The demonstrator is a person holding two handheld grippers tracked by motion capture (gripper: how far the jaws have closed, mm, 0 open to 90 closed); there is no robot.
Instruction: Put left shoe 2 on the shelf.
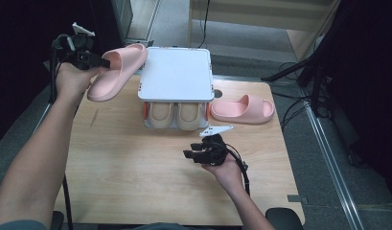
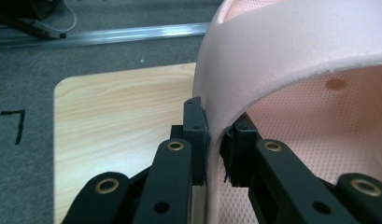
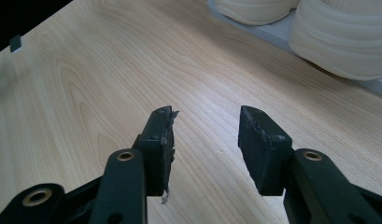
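While the left gripper is raised above the far left corner of the wooden table, its jaws are clamped on a pink slide sandal. In the left gripper view, the two black pads pinch the edge of the sandal's strap from either side, with the textured footbed visible to the right of the jaws. The sandal is clear of the table surface, tilted, with its toe end directed toward the white shoe rack.

A second pink slide sandal lies flat on the table, just to the right of the rack. A pair of beige slippers sits side by side on the rack's lower shelf.

The right gripper is held low over the table in front of the rack. Its jaws stand apart with nothing between them; bare wood shows through the gap in the right gripper view, and the beige slippers appear beyond.
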